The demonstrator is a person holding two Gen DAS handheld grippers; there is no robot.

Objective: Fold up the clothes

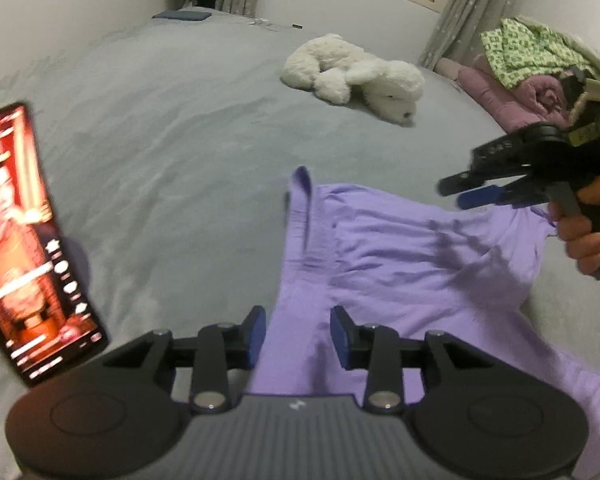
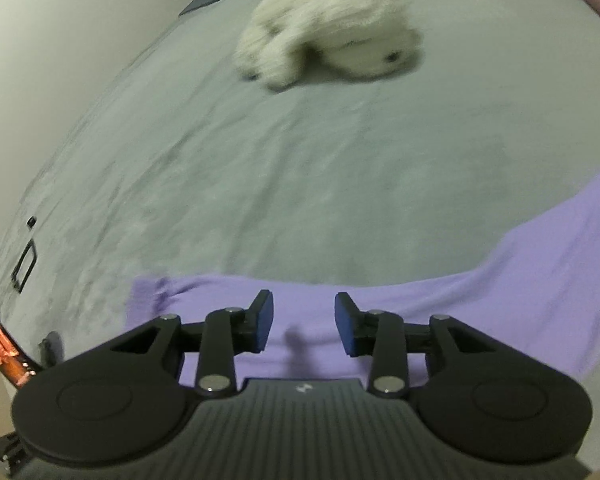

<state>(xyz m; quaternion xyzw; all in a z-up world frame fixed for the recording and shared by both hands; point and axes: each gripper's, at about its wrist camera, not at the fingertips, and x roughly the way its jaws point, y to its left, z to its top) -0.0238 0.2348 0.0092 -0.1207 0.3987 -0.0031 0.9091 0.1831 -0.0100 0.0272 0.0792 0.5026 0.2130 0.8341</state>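
1. Both wrist views look down on a bed covered by a grey sheet, with a lilac garment spread rumpled across the lower right of the left wrist view.
2. The left tongs sit at the bottom centre of the left wrist view. Their blue pads stand apart with lilac cloth showing in the gap, and neither pad presses on it.
3. The right tongs fill the bottom centre of the right wrist view, also parted. The garment lies beneath them, not pinched.
4. In the left wrist view the right tongs appear at the right edge, held by a hand, hovering over the far side of the garment with their two fingers slightly apart.
5. In the right wrist view the lilac cloth runs as a band from lower left up to the right edge.
6. A white plush toy lies on the bed in the upper middle of both views, well apart from the garment.
7. A phone with a lit reddish screen stands tilted at the left edge of the left wrist view.
8. Piled bedding in green print and pink sits at the upper right, beside a curtain.
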